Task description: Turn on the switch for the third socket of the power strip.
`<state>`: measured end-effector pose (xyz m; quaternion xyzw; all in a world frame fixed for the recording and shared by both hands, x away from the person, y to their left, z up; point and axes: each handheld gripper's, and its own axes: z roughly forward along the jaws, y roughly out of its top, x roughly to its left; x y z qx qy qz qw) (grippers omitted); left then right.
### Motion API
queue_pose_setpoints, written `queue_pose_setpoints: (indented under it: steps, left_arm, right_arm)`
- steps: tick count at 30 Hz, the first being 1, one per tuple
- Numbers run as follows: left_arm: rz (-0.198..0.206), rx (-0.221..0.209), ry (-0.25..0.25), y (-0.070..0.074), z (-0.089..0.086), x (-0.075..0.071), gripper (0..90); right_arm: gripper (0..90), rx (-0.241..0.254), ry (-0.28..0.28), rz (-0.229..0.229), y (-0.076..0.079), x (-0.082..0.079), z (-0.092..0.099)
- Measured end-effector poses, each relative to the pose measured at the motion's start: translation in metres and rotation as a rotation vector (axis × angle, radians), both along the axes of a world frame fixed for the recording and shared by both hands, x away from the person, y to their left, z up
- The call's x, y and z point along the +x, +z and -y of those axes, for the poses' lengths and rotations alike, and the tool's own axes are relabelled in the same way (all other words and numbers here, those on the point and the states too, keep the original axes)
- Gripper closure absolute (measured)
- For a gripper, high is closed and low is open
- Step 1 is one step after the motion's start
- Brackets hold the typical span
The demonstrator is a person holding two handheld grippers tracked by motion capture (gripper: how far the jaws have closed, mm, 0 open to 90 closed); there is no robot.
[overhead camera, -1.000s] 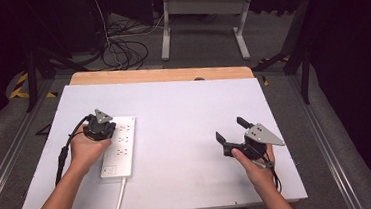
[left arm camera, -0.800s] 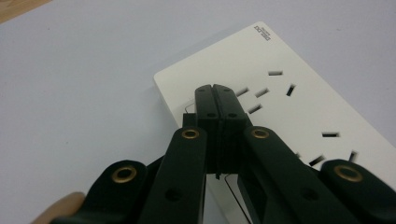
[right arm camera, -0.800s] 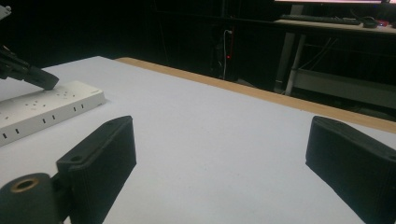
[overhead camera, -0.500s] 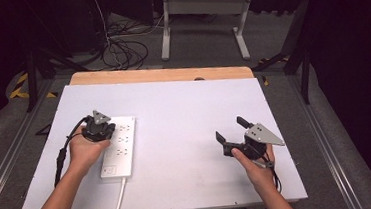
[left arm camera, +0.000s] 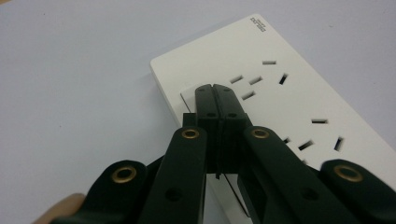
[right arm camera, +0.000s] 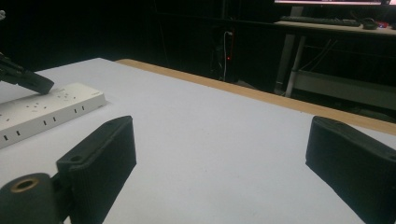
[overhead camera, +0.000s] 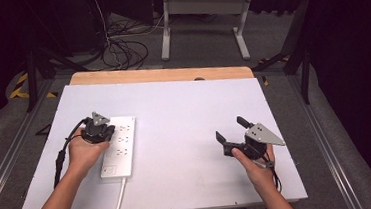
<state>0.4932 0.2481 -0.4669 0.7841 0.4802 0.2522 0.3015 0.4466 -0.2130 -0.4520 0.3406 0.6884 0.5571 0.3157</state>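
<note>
White power strip (overhead camera: pixel 119 146) lies under the closed left tool (left arm camera: pixel 215 100); right tool (overhead camera: pixel 231 130) gapes, empty.

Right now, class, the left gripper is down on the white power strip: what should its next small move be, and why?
Probably press straight down, or hold the strip. The left gripper is shut, its tips on a small raised white panel near the edge of the power strip, perhaps a switch. The right gripper is open over bare table, holding nothing, so the strip is the only thing in play.
</note>
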Motion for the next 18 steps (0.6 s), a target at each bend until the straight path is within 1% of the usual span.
queue_pose_setpoints:
  steps: [2,5,9,14,16,18]
  left_arm:
    - [0.002,-0.001,-0.002,-0.0002,-0.0003,0.0000,90.0]
    - [-0.002,-0.020,0.000,-0.0009,-0.0009,-0.0005,90.0]
    - [0.003,-0.021,0.002,-0.0011,-0.0009,-0.0005,89.9]
    - [0.020,-0.031,0.002,-0.0010,0.0005,-0.0001,89.8]
    - [0.040,-0.043,0.008,0.0018,-0.0003,-0.0017,89.8]
    - [0.075,-0.066,0.015,0.0064,-0.0024,-0.0040,89.8]
  right_arm:
    - [8.8,0.000,-0.001,0.000,0.0001,0.0000,0.0001]
    - [8.8,0.000,0.000,0.000,0.0000,0.0003,0.0001]
    - [8.8,0.000,0.001,0.002,0.0001,0.0000,-0.0001]
    - [8.7,0.002,0.001,0.003,0.0002,0.0005,0.0003]
    - [8.8,0.002,0.003,0.003,0.0002,0.0008,0.0004]
    - [8.8,0.001,0.004,0.003,0.0002,0.0009,0.0003]
